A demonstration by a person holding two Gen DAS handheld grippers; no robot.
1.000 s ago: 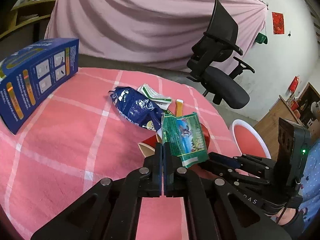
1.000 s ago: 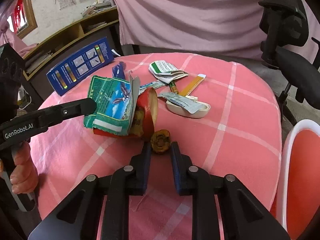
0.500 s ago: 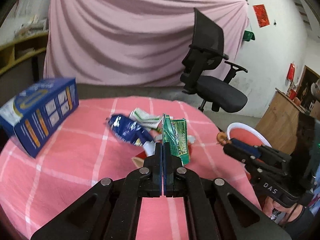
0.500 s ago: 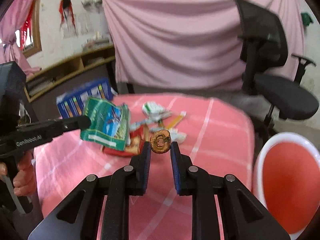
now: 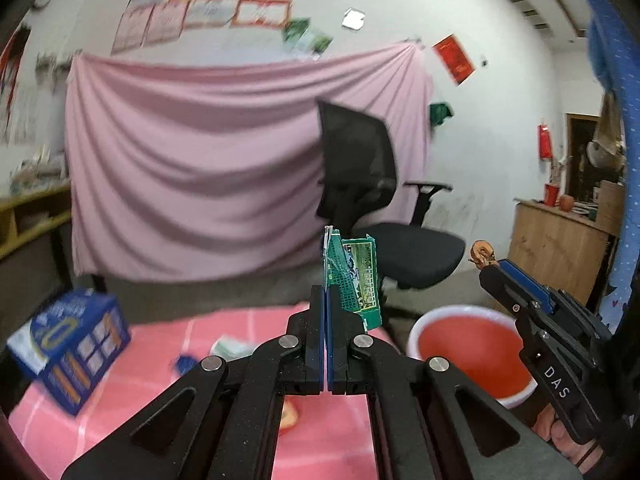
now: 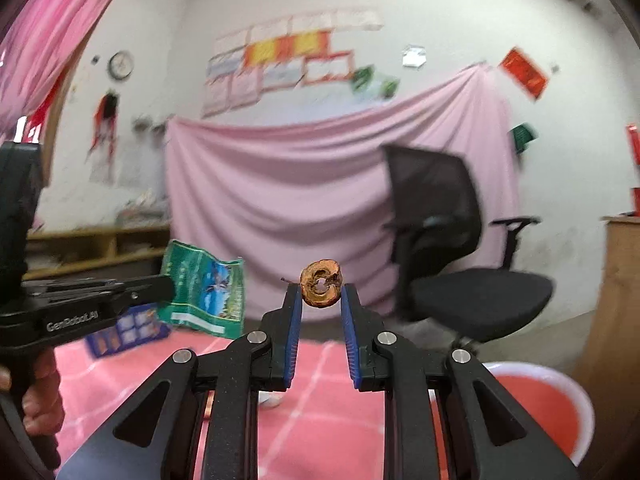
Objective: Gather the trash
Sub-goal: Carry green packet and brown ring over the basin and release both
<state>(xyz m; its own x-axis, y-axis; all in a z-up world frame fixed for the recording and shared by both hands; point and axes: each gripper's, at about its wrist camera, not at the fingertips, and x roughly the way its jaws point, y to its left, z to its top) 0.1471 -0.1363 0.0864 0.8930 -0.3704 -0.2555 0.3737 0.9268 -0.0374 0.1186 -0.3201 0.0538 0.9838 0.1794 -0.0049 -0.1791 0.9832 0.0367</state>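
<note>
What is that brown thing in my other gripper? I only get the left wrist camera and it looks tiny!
Observer: The right wrist view shows it close up: a brown fruit core, ring-shaped with a hole through it, pinched between the right gripper pads.
Operator: And my green wrapper? I only see its edge.
Observer: From that side its broad face shows: the green wrapper is crumpled, with a picture and a white strip along the bottom, clamped at one edge by the left gripper.
Operator: Who is holding my gripper?
Observer: A hand wraps around its handle at the lower left of the right wrist view.
</note>
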